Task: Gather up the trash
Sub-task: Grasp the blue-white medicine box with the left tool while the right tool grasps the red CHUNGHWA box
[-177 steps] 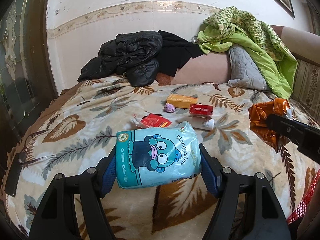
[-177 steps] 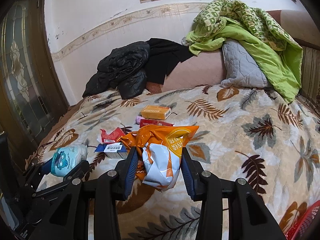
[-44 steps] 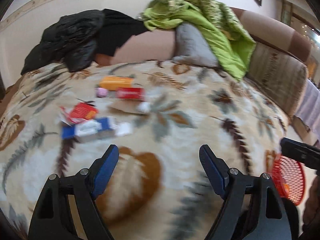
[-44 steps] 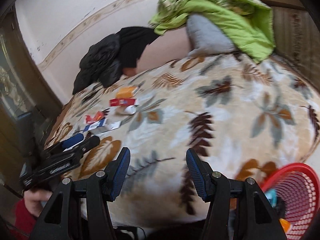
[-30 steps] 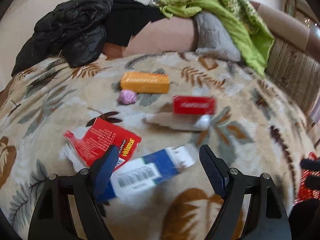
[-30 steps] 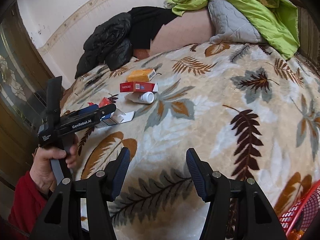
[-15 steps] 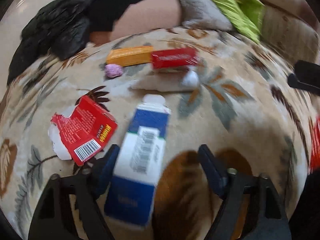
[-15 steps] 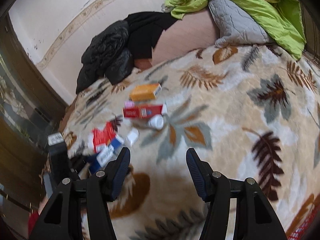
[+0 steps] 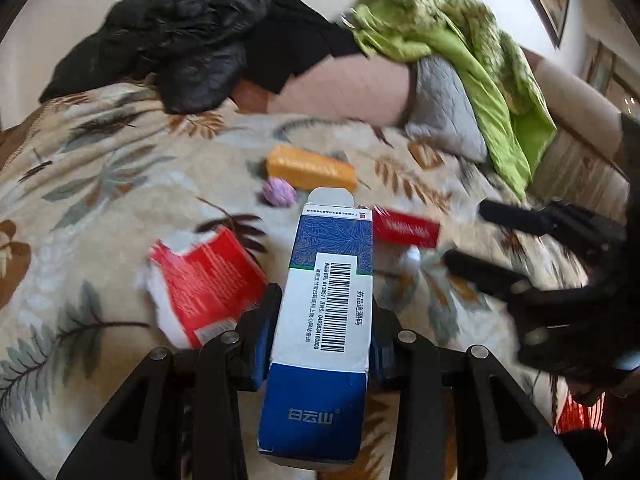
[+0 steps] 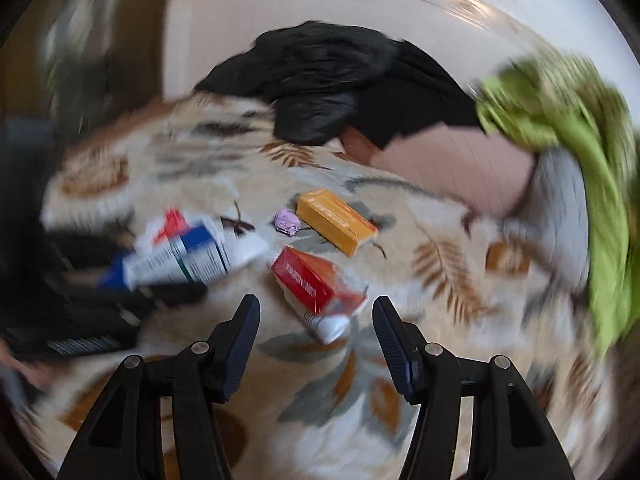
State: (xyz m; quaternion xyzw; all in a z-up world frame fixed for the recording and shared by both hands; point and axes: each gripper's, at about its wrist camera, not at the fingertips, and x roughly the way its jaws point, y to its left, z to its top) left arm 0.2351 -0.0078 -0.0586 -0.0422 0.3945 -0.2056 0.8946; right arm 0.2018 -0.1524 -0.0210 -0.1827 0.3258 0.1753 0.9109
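Observation:
A blue and white carton with a barcode stands between the fingers of my left gripper. The jaws are closing and both pads touch its sides. The same carton shows blurred in the right wrist view. My right gripper hangs open just short of a red box that lies on a white bottle; nothing is between its fingers. On the bed also lie an orange box, a purple wad and a torn red packet.
The leaf-patterned bedspread carries everything. A black jacket, a green blanket and a grey pillow are piled at the back. A red mesh basket shows at the lower right, off the bed.
My left gripper's jaws have come together around the blue and white carton. My right gripper has swung left and rolled, and now faces the red box and the white bottle.

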